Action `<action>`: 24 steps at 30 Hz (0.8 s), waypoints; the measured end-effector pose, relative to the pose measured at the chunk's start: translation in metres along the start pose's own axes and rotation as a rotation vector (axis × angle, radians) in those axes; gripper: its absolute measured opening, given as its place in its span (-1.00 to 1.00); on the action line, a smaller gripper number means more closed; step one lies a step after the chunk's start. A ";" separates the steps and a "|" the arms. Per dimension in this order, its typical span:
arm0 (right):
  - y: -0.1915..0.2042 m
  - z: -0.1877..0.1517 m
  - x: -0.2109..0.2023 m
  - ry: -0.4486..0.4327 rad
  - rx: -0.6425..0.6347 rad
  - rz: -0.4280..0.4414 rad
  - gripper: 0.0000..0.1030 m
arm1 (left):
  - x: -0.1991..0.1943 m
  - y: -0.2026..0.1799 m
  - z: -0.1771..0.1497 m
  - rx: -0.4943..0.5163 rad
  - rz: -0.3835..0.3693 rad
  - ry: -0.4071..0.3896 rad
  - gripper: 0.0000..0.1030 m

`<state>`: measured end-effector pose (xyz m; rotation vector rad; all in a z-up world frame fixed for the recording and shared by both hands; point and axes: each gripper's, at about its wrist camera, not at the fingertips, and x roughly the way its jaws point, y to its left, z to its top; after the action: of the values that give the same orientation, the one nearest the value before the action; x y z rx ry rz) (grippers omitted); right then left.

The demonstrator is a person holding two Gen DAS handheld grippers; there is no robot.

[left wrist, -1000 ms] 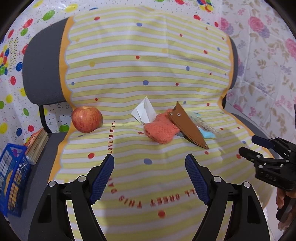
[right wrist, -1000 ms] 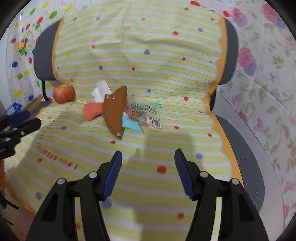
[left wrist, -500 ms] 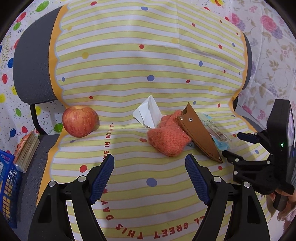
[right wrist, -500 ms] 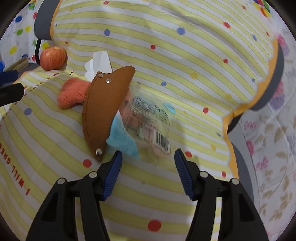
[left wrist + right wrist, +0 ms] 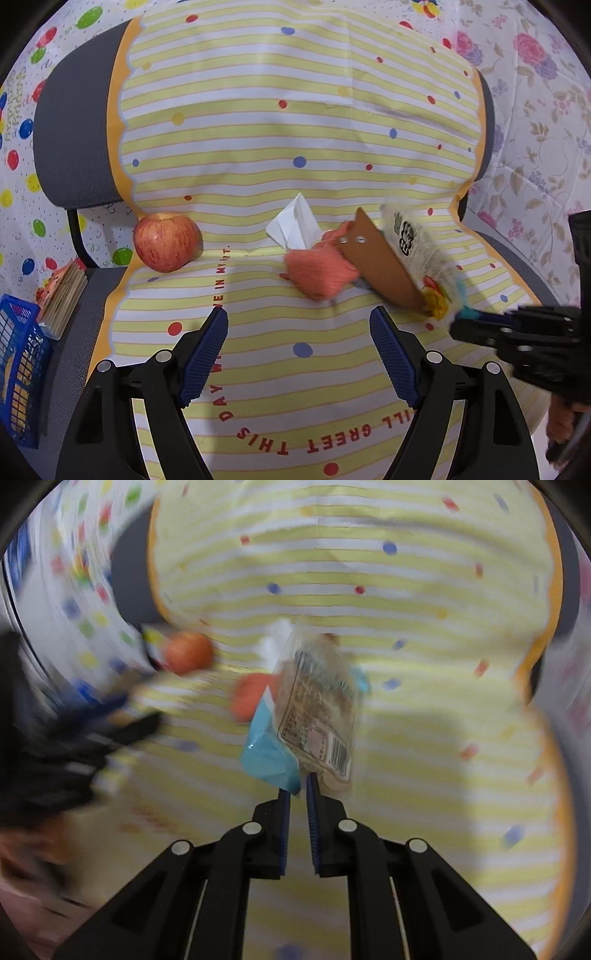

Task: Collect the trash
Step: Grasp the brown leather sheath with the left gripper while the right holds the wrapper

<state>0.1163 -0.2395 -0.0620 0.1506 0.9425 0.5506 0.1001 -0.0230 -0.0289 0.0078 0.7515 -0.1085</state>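
A clear snack wrapper [image 5: 317,701] with a barcode and a blue wrapper [image 5: 269,749] hang lifted off the striped seat cover [image 5: 406,686]. My right gripper [image 5: 298,786] is closing on their lower edge, which sits pinched between its pads. In the left wrist view the raised snack wrapper [image 5: 417,243] stands over a brown leather sheath [image 5: 380,269], with the right gripper [image 5: 461,321] at its lower corner. A folded white paper [image 5: 293,223] lies behind an orange knitted piece [image 5: 319,271]. My left gripper [image 5: 297,314] hovers open in front of them, holding nothing.
A red apple [image 5: 165,242] rests at the seat's left back corner. Left of the chair stand a blue basket [image 5: 18,373] and a stack of booklets [image 5: 61,295]. Patterned sheets hang behind the grey chair back [image 5: 74,147].
The right gripper went forward to the wrappers, shut on their edge and lifted them off the seat. The left gripper stayed open and nearly still.
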 end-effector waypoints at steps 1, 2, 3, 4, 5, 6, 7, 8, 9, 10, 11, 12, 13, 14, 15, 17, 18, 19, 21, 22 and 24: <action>-0.003 -0.003 -0.007 -0.009 0.039 0.054 -0.91 | -0.001 -0.002 0.000 0.002 -0.002 -0.001 0.54; -0.004 -0.005 -0.013 -0.022 0.057 0.070 -0.92 | -0.001 -0.004 0.000 0.005 -0.005 -0.002 0.54; -0.003 -0.008 -0.022 -0.048 0.070 0.057 -0.93 | -0.001 -0.007 0.000 0.009 -0.009 -0.001 0.53; -0.003 -0.011 -0.032 -0.083 0.070 0.015 -0.96 | -0.001 -0.010 0.000 0.014 -0.011 0.001 0.54; -0.003 -0.013 -0.039 -0.107 0.066 -0.020 -0.96 | 0.000 -0.013 0.000 0.017 -0.013 0.005 0.54; -0.001 -0.016 -0.047 -0.138 0.053 -0.075 -0.96 | 0.002 -0.016 0.000 0.022 -0.015 0.010 0.54; 0.000 -0.019 -0.053 -0.160 0.046 -0.118 -0.96 | 0.004 -0.019 0.000 0.024 -0.016 0.013 0.54; -0.002 -0.020 -0.057 -0.173 0.044 -0.147 -0.96 | 0.006 -0.023 0.000 0.027 -0.017 0.019 0.54; -0.004 -0.022 -0.061 -0.190 0.044 -0.189 -0.97 | 0.010 -0.028 0.000 0.029 -0.021 0.029 0.54; -0.006 -0.024 -0.063 -0.202 0.048 -0.215 -0.96 | 0.014 -0.032 0.001 0.030 -0.025 0.038 0.54; -0.008 -0.025 -0.064 -0.211 0.058 -0.237 -0.96 | 0.017 -0.035 0.001 0.029 -0.027 0.044 0.53; -0.013 -0.026 -0.064 -0.214 0.066 -0.254 -0.97 | 0.022 -0.040 0.003 0.028 -0.030 0.054 0.53; -0.016 -0.027 -0.066 -0.219 0.077 -0.270 -0.97 | 0.027 -0.044 0.004 0.028 -0.034 0.063 0.52; -0.018 -0.029 -0.067 -0.222 0.090 -0.278 -0.96 | 0.030 -0.047 0.005 0.026 -0.034 0.070 0.51; -0.023 -0.031 -0.069 -0.227 0.108 -0.278 -0.96 | 0.035 -0.050 0.007 0.023 -0.033 0.076 0.49; -0.034 -0.034 -0.074 -0.239 0.157 -0.269 -0.96 | 0.046 -0.056 0.011 0.016 -0.028 0.092 0.38; -0.037 -0.036 -0.078 -0.245 0.179 -0.261 -0.97 | 0.053 -0.059 0.014 0.012 -0.024 0.099 0.35; -0.041 -0.037 -0.080 -0.251 0.205 -0.247 -0.97 | 0.057 -0.062 0.015 0.010 -0.022 0.105 0.34; -0.049 -0.040 -0.083 -0.256 0.230 -0.237 -0.97 | 0.065 -0.065 0.018 0.004 -0.020 0.118 0.33; -0.052 -0.042 -0.085 -0.259 0.237 -0.237 -0.97 | 0.071 -0.066 0.021 -0.004 -0.016 0.128 0.32; -0.056 -0.046 -0.089 -0.263 0.257 -0.229 -0.97 | 0.081 -0.066 0.026 -0.031 -0.014 0.143 0.28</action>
<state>0.0600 -0.3372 -0.0442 0.3332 0.7578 0.1905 0.1696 -0.0978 -0.0635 -0.0192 0.8961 -0.1102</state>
